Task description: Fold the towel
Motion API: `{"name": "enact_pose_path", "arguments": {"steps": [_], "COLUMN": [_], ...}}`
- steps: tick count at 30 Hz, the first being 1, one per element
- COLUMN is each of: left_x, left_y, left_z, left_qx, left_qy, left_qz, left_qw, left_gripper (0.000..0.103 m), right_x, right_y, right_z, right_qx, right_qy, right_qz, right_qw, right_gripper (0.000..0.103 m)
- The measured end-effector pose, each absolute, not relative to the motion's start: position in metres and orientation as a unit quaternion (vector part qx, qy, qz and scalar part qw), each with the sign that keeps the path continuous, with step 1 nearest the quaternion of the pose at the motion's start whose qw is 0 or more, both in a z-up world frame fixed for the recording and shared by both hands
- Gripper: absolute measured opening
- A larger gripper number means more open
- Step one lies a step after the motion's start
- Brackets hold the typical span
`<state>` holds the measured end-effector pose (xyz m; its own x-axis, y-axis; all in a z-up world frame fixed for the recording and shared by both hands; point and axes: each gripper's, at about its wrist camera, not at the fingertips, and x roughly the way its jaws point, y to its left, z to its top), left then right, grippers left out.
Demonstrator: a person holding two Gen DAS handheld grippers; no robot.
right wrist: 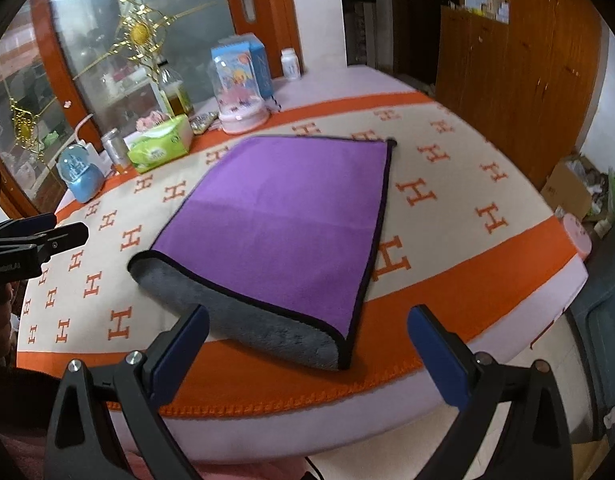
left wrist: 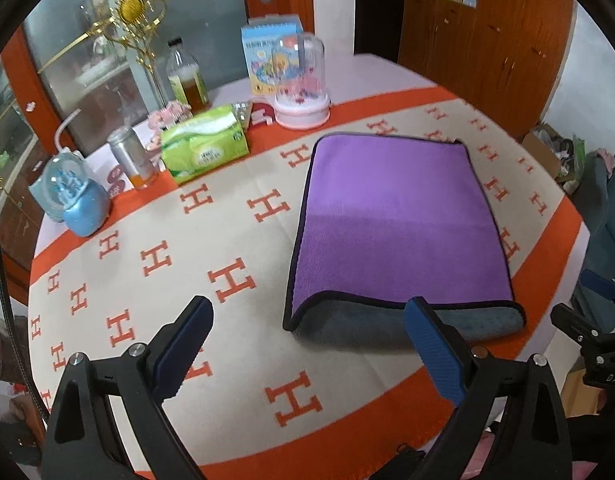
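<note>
- Hovering wide apart and empty, left tool (left wrist: 307,344) and right tool (right wrist: 307,344) face the towel (right wrist: 283,216), folded once on the bench (right wrist: 447,304) just ahead.
- Pinch both near corners together, keeping edges aligned.

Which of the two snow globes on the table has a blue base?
The small round snow globe at the table's left edge; the tall clear-domed globe has a pink-white base.

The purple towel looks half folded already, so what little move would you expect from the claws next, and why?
Probably both claws ease down toward the near edge of the purple towel to pinch its corners. The left claw and right claw both stand open and hold nothing. The towel lies flat, purple up, its grey underside showing at the near fold, so another fold looks likely.
</note>
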<state>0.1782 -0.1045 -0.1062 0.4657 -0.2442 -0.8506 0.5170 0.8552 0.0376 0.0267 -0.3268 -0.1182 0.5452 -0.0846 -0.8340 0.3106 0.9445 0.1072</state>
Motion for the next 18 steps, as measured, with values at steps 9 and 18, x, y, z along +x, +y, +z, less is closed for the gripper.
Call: {"name": "enact_pose_path", "arguments": {"steps": [9,18], "left_x": [0.208,0.225], "left_y": [-0.129,-0.139], "left_z": [-0.151,-0.185], "left_qx": [0.185,0.203], "left_qy": [0.506,0.534], "left_qz": [-0.227,-0.237], "left_qw": [0.811,0.786], "left_gripper": [0.095,0.085], "right_x": [0.044,0.050], "right_y": [-0.347,-0.358], "right_z": [-0.155,-0.182], "right_qx": [0.176,0.216], "right_qy": [0.509,0.542], "right_qz": [-0.094,-0.080], "right_qw": [0.837,0.808], "right_gripper": [0.085,0.058]}}
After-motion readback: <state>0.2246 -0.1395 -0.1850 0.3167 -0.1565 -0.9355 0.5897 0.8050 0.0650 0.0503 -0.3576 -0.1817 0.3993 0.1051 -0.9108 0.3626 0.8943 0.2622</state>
